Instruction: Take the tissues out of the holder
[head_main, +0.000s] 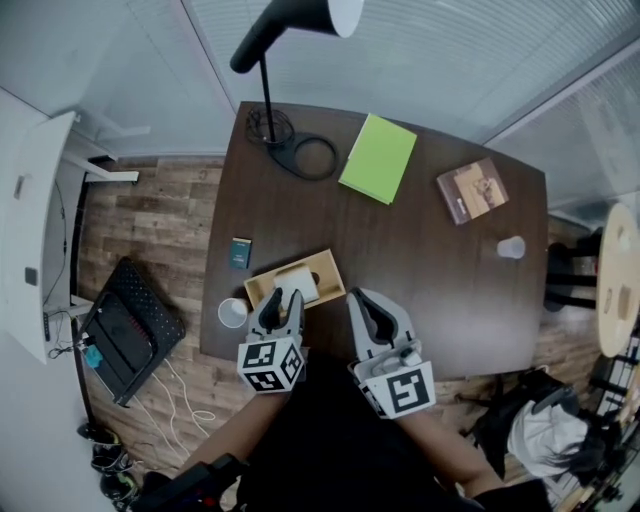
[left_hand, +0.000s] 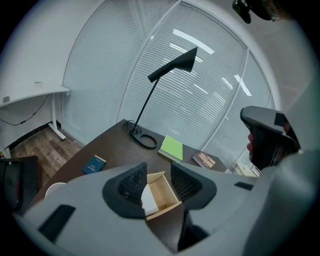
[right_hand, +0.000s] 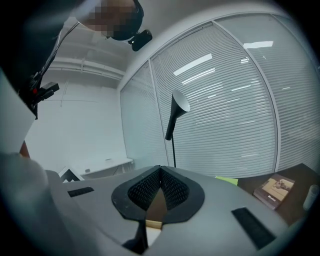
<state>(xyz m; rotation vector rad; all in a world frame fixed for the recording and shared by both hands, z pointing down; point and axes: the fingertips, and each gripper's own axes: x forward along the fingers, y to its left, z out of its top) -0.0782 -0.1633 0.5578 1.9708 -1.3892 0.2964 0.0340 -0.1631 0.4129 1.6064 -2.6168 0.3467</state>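
Observation:
A light wooden holder (head_main: 325, 272) lies on the dark table (head_main: 420, 280) near its front edge, with a white tissue stack (head_main: 297, 283) in its left part. My left gripper (head_main: 283, 298) hovers over the holder's near edge, just short of the tissues. In the left gripper view, my left gripper (left_hand: 159, 172) stands open by a narrow gap, with the holder (left_hand: 165, 192) and tissues (left_hand: 148, 201) showing below and nothing between the pads. My right gripper (head_main: 358, 298) sits just right of the holder; my right gripper (right_hand: 160, 170) is shut and empty.
A white cup (head_main: 232, 313) stands at the front left corner and a small blue box (head_main: 240, 253) behind it. At the back are a black desk lamp (head_main: 300, 155), a green notebook (head_main: 378, 157) and a brown book (head_main: 472, 190). A clear plastic cup (head_main: 511, 247) stands at the right.

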